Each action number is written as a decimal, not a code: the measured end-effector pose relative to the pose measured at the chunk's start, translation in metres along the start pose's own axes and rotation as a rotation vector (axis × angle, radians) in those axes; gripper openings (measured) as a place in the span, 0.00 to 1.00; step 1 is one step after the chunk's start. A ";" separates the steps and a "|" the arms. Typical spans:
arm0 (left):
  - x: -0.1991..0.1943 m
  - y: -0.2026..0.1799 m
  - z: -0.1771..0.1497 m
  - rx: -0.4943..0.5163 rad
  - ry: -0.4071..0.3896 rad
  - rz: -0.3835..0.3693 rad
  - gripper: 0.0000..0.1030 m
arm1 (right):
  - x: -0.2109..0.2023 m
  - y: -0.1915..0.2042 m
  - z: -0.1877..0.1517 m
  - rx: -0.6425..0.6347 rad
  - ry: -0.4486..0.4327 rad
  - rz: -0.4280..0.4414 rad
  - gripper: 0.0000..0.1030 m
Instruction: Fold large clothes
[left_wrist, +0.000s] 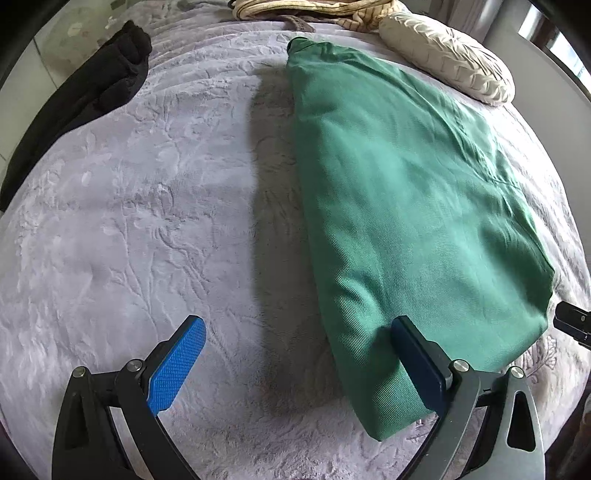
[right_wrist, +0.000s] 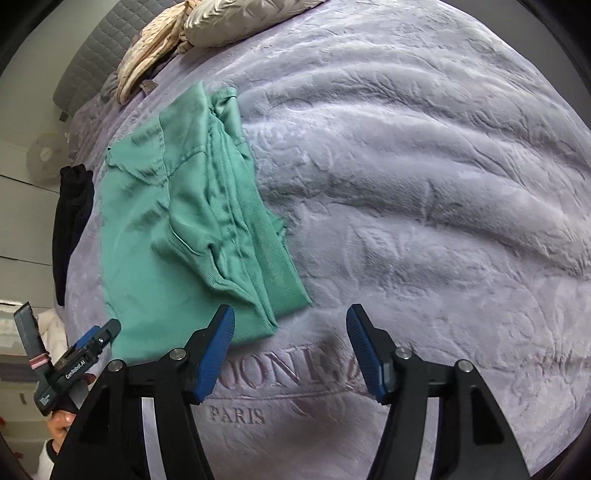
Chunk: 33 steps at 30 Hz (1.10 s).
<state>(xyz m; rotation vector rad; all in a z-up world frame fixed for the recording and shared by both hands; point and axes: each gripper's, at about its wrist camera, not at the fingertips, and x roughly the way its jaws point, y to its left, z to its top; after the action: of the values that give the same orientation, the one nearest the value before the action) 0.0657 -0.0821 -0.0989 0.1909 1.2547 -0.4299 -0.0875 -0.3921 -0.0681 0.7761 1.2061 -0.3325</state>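
A green garment (left_wrist: 406, 192) lies folded into a long slab on the lavender blanket (left_wrist: 129, 221). My left gripper (left_wrist: 297, 325) is open wide; the garment's near corner lies inside the jaws, against the right pad (left_wrist: 417, 362), and the left pad (left_wrist: 177, 365) is clear of it. In the right wrist view the green garment (right_wrist: 177, 236) shows its layered edges at left. My right gripper (right_wrist: 291, 310) is open over bare blanket near the "PARIS" lettering (right_wrist: 236, 415), just below the garment's near corner. A hand holds the left gripper (right_wrist: 92, 343) at lower left.
A black garment (left_wrist: 92, 92) hangs over the bed's left edge. A cream pillow (left_wrist: 443, 55) and bunched bedding (left_wrist: 314, 7) sit at the head end, by a grey headboard (right_wrist: 92, 48). The blanket (right_wrist: 424, 184) stretches wide to the right of the green garment.
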 end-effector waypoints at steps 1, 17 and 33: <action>0.000 0.001 0.001 -0.006 -0.004 -0.002 0.98 | 0.000 0.002 0.002 -0.004 -0.002 0.003 0.65; 0.005 0.020 0.045 -0.046 0.022 -0.186 0.99 | 0.020 0.030 0.070 -0.107 0.024 0.183 0.80; 0.067 -0.008 0.056 -0.086 0.151 -0.407 0.99 | 0.114 0.041 0.169 -0.070 0.175 0.494 0.83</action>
<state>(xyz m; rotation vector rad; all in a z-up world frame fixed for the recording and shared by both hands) 0.1273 -0.1244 -0.1441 -0.1108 1.4622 -0.7199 0.0975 -0.4612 -0.1340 1.0261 1.1374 0.1863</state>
